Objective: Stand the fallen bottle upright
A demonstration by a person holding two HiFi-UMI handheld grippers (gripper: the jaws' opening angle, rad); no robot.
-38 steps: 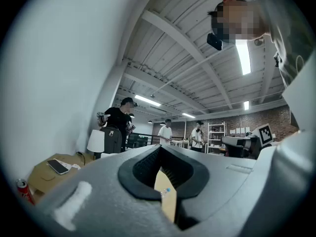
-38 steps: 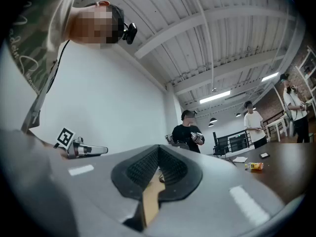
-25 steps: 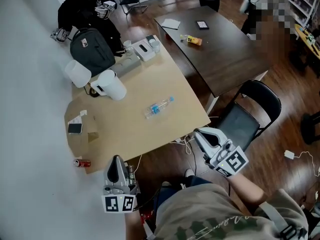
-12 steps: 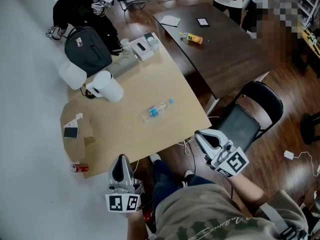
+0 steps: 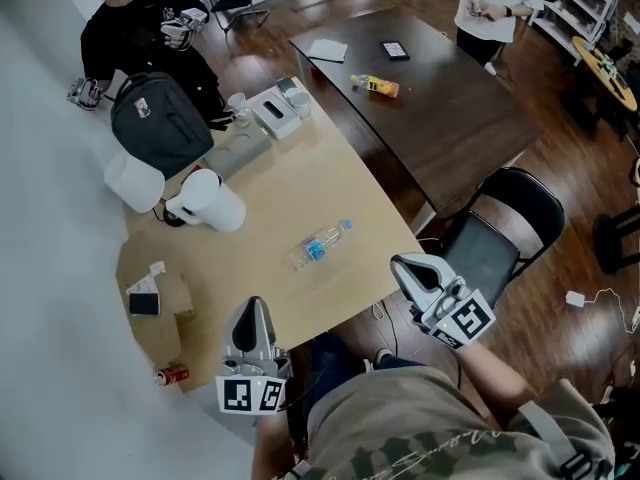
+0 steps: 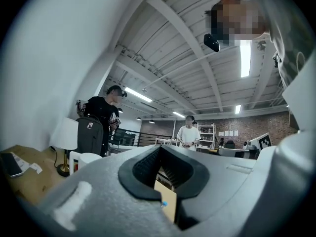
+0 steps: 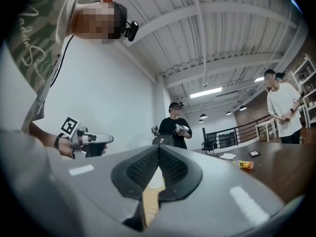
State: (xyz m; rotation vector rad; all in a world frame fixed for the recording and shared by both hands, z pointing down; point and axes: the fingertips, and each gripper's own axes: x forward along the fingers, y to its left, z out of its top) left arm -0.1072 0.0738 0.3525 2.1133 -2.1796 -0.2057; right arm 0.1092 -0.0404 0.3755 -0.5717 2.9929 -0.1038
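Note:
A clear plastic bottle (image 5: 320, 245) with a blue label and blue cap lies on its side near the front right of the tan table (image 5: 290, 183). My left gripper (image 5: 253, 305) is shut and empty, its tip at the table's near edge, below and left of the bottle. My right gripper (image 5: 404, 264) hangs just off the table's right corner, to the right of the bottle, jaws together with nothing in them. In the left gripper view the black pads (image 6: 148, 164) meet. The right gripper view shows its pads (image 7: 170, 169) closed too, with the left gripper (image 7: 91, 142) off to the side.
A white jug (image 5: 215, 200), a white lamp shade (image 5: 133, 180), a dark backpack (image 5: 160, 123), a white box (image 5: 277, 108) and a phone (image 5: 144, 304) sit on the table. A black chair (image 5: 500, 233) stands by the right gripper. A red can (image 5: 172, 374) lies on the floor. Behind is a dark table (image 5: 450, 118).
Both grippers have come closer to the table; the left one now reaches its near edge. The bottle lies as before.

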